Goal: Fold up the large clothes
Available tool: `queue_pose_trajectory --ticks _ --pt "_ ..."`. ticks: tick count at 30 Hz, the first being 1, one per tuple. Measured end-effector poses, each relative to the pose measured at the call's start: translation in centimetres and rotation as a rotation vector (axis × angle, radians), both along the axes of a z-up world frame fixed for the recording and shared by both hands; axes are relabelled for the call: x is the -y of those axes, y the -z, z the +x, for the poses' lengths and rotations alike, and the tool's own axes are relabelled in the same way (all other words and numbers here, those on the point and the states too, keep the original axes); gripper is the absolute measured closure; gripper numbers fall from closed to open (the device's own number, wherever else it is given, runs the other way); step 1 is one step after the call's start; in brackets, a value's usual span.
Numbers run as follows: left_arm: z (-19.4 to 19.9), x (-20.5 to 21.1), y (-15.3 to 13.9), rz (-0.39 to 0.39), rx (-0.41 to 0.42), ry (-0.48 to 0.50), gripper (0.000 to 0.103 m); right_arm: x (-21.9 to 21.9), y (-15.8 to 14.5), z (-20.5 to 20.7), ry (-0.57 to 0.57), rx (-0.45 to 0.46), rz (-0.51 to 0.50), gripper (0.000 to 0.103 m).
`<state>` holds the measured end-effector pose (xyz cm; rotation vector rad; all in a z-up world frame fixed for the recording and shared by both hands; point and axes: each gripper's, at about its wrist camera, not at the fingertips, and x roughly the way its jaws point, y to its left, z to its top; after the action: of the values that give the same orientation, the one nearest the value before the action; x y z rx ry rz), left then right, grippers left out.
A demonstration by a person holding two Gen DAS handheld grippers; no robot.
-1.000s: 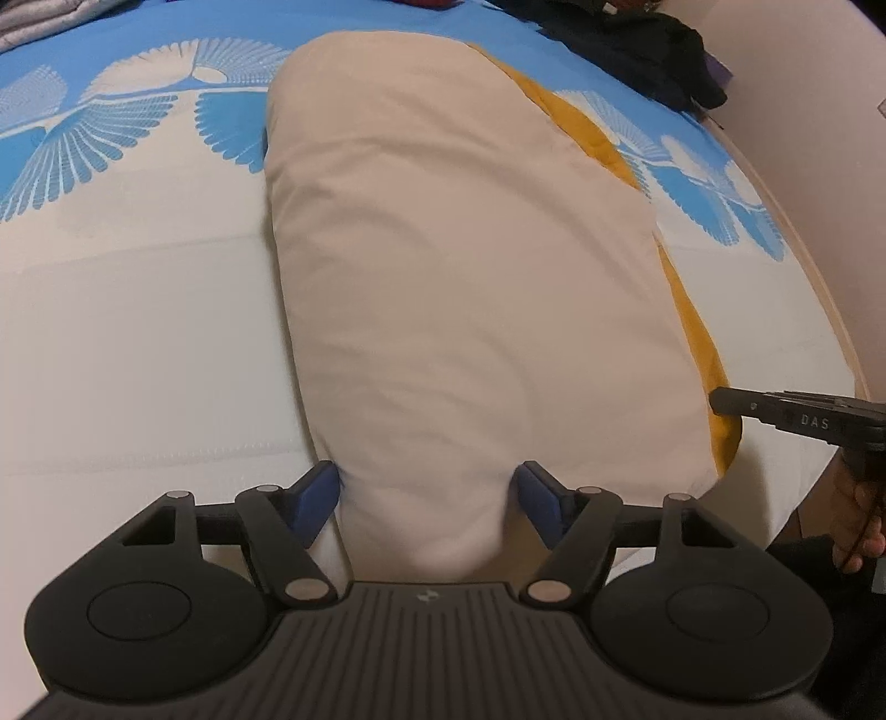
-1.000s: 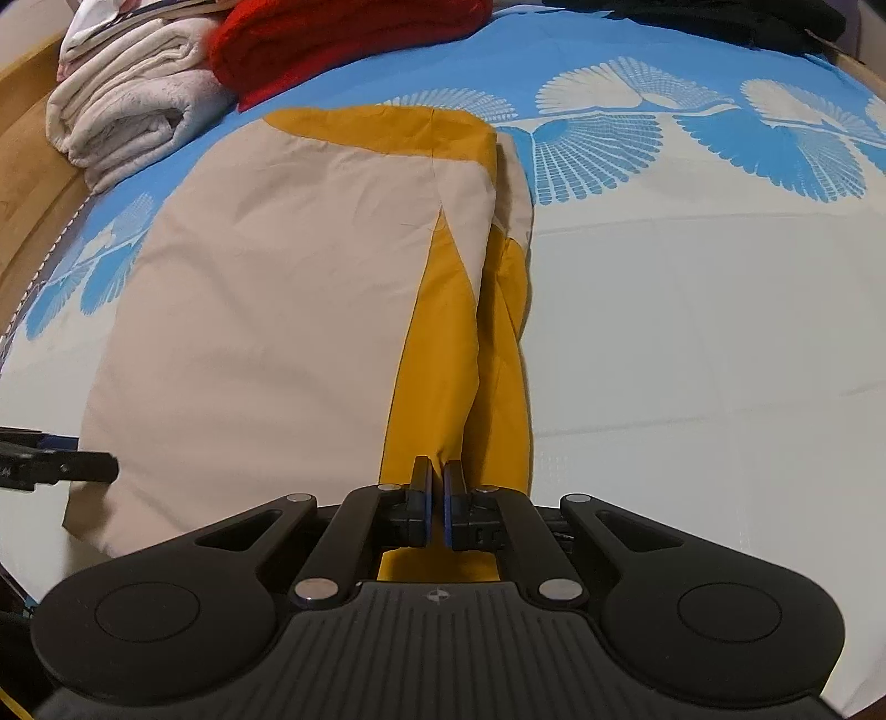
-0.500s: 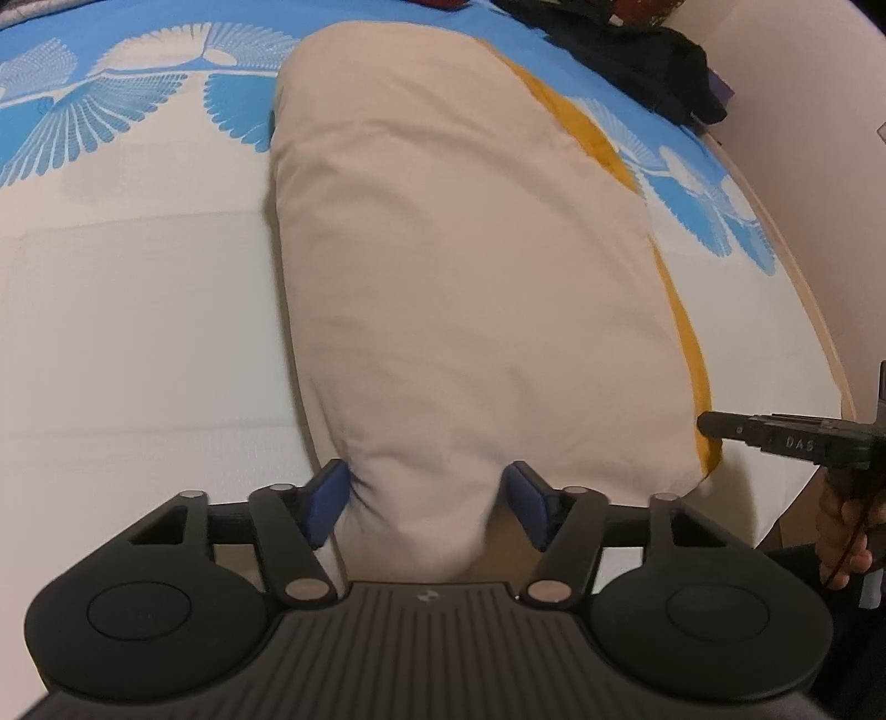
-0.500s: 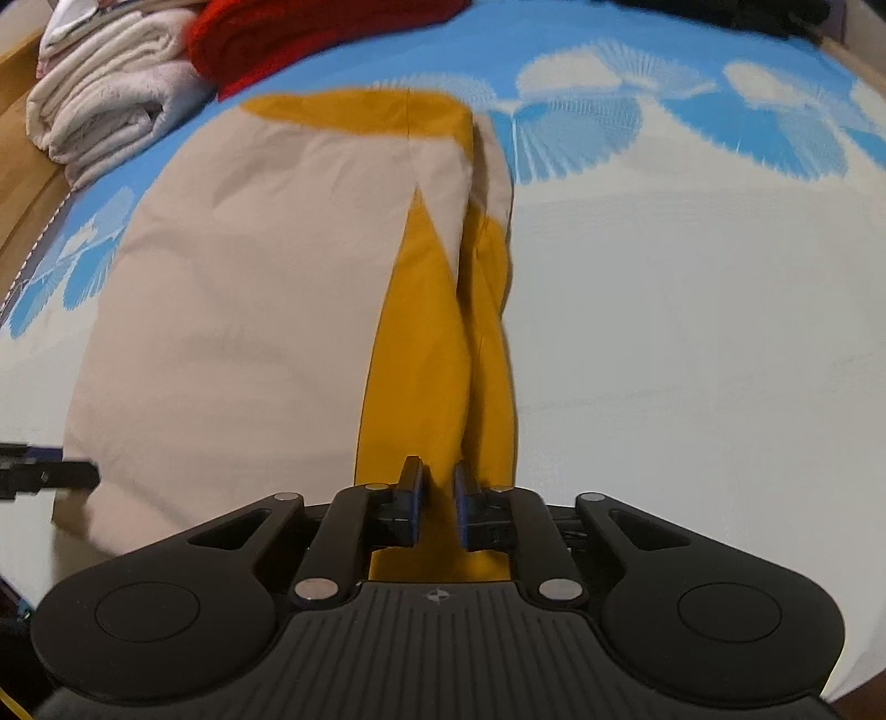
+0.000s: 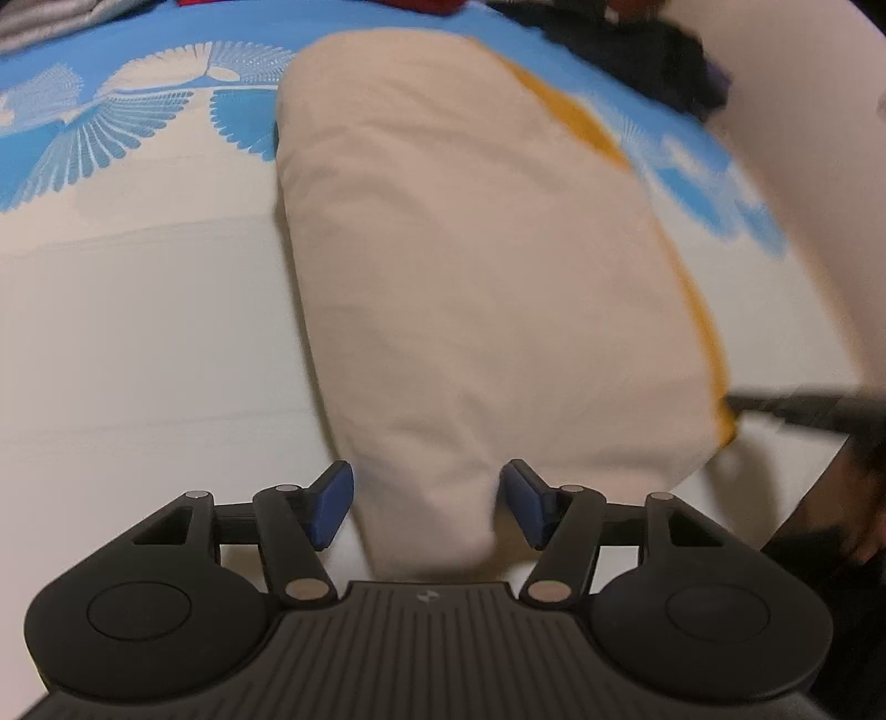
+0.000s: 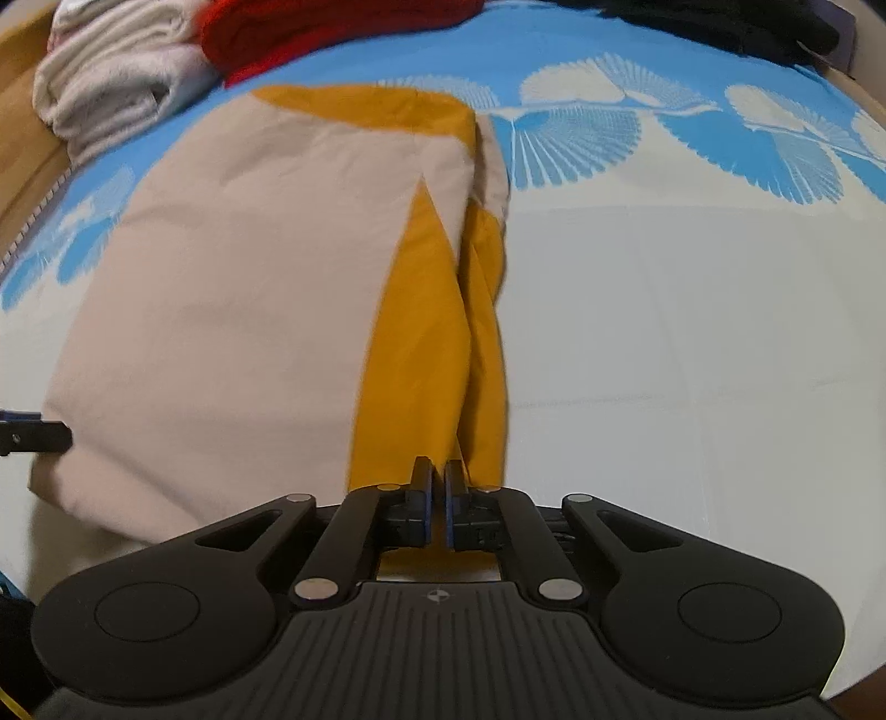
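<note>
Left wrist view: the beige and mustard garment (image 5: 470, 288) lies flat on the bedsheet (image 5: 138, 343), folded lengthwise, its near corner bunched between the blue pads of the left gripper (image 5: 423, 504). The jaws stand apart and have just opened a little; the left pad touches the cloth edge, the right pad sits just beside it, neither pressing. Its left edge runs straight up the sheet, with wide bare bedding beyond it on that side. Along the right edge a mustard strip shows, and the right gripper's black finger reaches in at the near right corner.

From the right wrist view, the right gripper (image 6: 437, 498) has its jaws nearly together, just closed further, pinched on the mustard fold (image 6: 426, 354) at the near hem. To the right of that fold the sheet is open and flat far out. Beyond the far edge sit a folded white towel stack (image 6: 116, 94), a red garment (image 6: 332, 27) and dark clothes (image 6: 720, 22) near the headboard side.
</note>
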<state>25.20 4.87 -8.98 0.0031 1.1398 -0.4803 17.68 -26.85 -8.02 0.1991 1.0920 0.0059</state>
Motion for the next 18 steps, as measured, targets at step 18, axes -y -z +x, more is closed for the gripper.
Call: queue_pose_trajectory --ticks 18 --pt "-17.8 3.7 -13.7 0.081 0.657 -0.158 0.0 -0.9 -12.5 -14.3 0.073 0.75 -0.211 0.053"
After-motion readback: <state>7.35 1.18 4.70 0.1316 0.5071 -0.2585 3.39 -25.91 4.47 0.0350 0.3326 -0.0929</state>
